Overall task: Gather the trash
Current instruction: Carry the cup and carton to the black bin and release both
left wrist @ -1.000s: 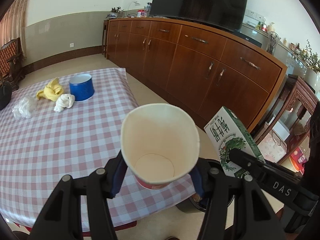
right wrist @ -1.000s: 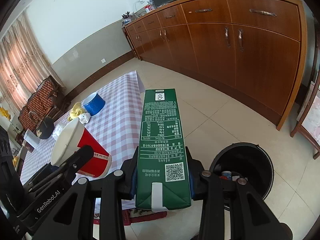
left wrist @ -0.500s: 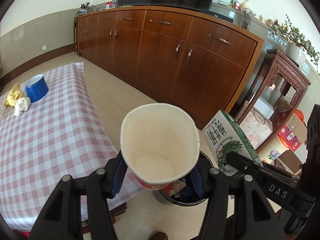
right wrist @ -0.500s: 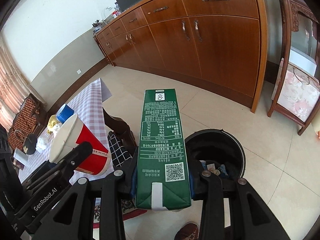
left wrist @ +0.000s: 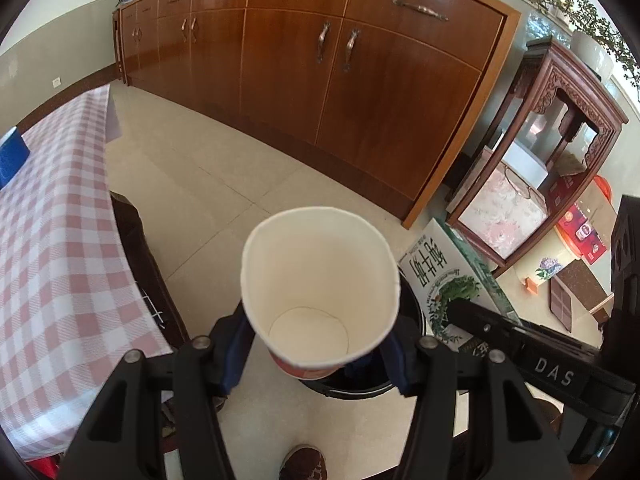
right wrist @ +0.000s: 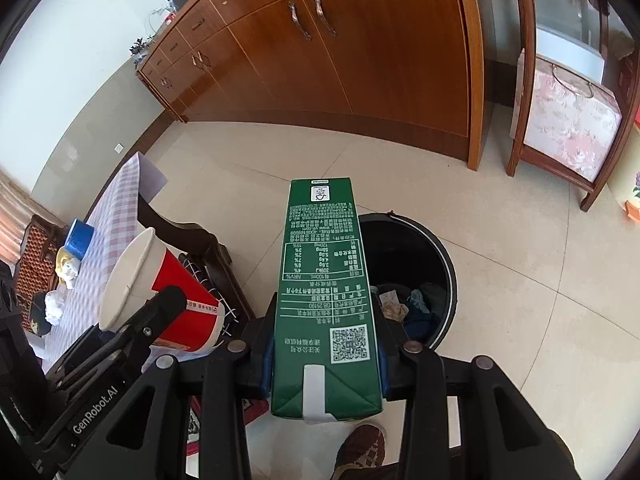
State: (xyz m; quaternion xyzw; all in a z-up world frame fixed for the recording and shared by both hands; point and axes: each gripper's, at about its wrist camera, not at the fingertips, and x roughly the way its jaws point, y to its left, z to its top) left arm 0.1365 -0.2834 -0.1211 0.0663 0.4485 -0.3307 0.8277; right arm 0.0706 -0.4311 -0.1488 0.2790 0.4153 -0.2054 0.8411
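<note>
My left gripper is shut on a red paper cup with a white inside, empty, its mouth facing the camera. My right gripper is shut on a tall green drink carton. Both hang over a black round trash bin on the tiled floor; the bin holds crumpled scraps. The cup hides most of the bin in the left wrist view. The carton and the right gripper's finger show at the right there. The cup and the left gripper show at the left of the right wrist view.
A table with a pink checked cloth stands at the left, bearing a blue bowl, yellow and white wads and a crumpled wrapper. A dark chair sits by the table. Long wooden cabinets lie ahead. A shoe is below.
Both grippers have swung from over the table toward the floor and downward; the trash bin now lies under them. The cup and carton stay gripped as before.
</note>
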